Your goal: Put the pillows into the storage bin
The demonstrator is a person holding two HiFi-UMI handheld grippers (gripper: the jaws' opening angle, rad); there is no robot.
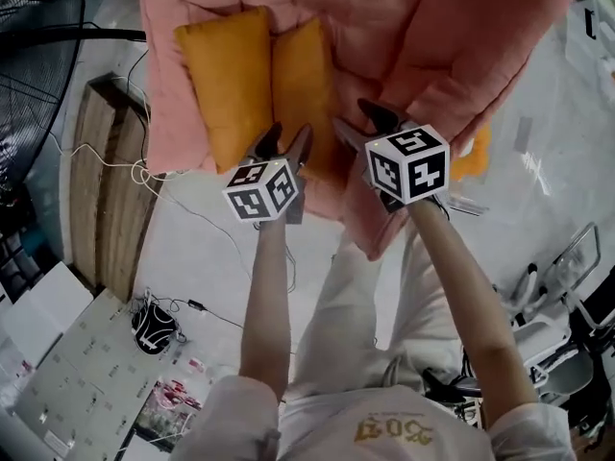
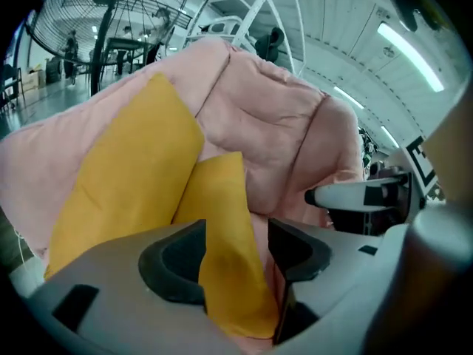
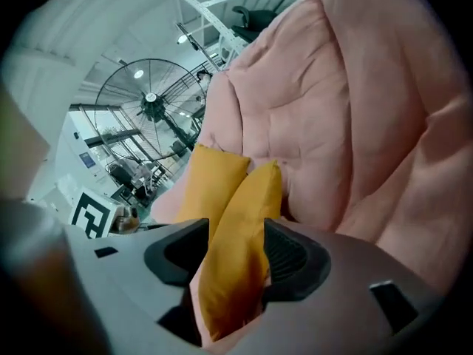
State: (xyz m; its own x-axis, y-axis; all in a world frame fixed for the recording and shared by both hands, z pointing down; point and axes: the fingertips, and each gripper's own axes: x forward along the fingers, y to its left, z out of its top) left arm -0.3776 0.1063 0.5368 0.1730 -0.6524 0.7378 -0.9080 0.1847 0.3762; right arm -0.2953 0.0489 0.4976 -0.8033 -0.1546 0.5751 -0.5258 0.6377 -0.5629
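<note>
Two yellow pillows lie side by side on a pink quilt point(image 1: 384, 36): the left pillow point(image 1: 226, 84) and the right pillow point(image 1: 303, 75). My left gripper point(image 1: 287, 134) is open at the right pillow's near end. In the left gripper view that pillow point(image 2: 225, 220) runs between the jaws of the left gripper point(image 2: 236, 231), with a gap on the right side. My right gripper point(image 1: 356, 118) is open at the pillow's right edge. The right gripper view shows the pillow point(image 3: 240, 250) in the gap of the right gripper point(image 3: 235, 231). A third yellow pillow point(image 1: 471, 157) peeks from under the quilt.
A large floor fan point(image 1: 34, 27) stands at the far left beside a wooden board point(image 1: 101, 190) with a white cable across it. Flat cardboard point(image 1: 67, 373) and a black object point(image 1: 154, 327) lie on the floor. Metal chair frames point(image 1: 567, 286) stand at the right.
</note>
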